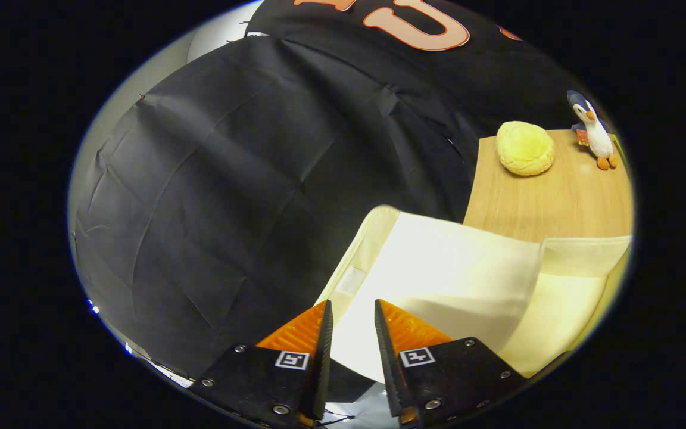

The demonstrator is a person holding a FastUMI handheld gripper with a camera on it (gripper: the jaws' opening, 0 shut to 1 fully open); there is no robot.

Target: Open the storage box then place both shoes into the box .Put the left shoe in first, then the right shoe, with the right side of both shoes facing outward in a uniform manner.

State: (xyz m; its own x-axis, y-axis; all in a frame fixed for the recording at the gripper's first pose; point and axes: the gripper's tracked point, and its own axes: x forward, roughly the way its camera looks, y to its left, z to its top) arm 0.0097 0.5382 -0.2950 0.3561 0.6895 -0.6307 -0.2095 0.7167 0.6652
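A cream fabric storage box (563, 298) stands just ahead of my fingers, in front of a wooden table. Its pale lid flap (450, 274) is raised and tilted, leaving the inside of the box visible to the right of it. The box's left side wall (355, 268) carries a small pale label. My gripper (353, 319) sits low at the near edge of the flap. Its fingers stand a narrow gap apart, with the flap's surface showing in that gap. Neither finger visibly presses on the flap.
Behind the box is a wooden table top (551, 196) with a yellow round plush (524, 148) and a small penguin toy (594, 132) at its far side. The black booth cloth (248, 196) hangs to the left and behind.
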